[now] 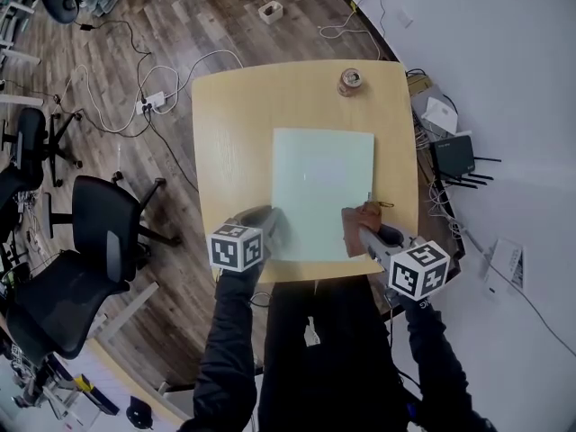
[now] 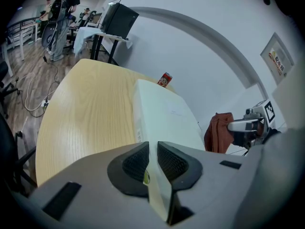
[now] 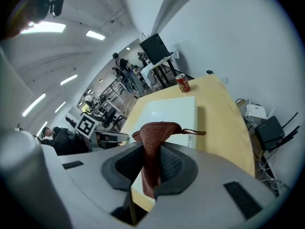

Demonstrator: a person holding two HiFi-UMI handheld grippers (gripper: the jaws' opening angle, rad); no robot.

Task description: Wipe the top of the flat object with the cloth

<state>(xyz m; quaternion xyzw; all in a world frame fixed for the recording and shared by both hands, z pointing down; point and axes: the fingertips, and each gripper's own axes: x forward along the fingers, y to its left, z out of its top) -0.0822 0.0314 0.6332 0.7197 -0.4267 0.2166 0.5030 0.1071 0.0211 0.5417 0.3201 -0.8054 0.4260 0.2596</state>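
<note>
Cloth [image 3: 153,130], rust-red and bunched, hangs from the right gripper's [image 3: 151,162] clenched fingers [image 3: 174,165] at the near right corner of the pale flat panel [image 1: 322,192]. The panel lies toward the tabletop's [image 1: 234,133] near edge. The left gripper's [image 2: 152,160] fingers [image 2: 135,162] pinch the panel's near left edge. A can [image 1: 350,80] stands by the far edge.

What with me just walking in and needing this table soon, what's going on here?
A person is working with two handheld grippers at a wooden table. The left gripper is clamped on the near left edge of a pale green board lying flat on it. The right gripper holds a reddish-brown cloth at the board's near right corner. A drinks can stands at the table's far edge.
</note>
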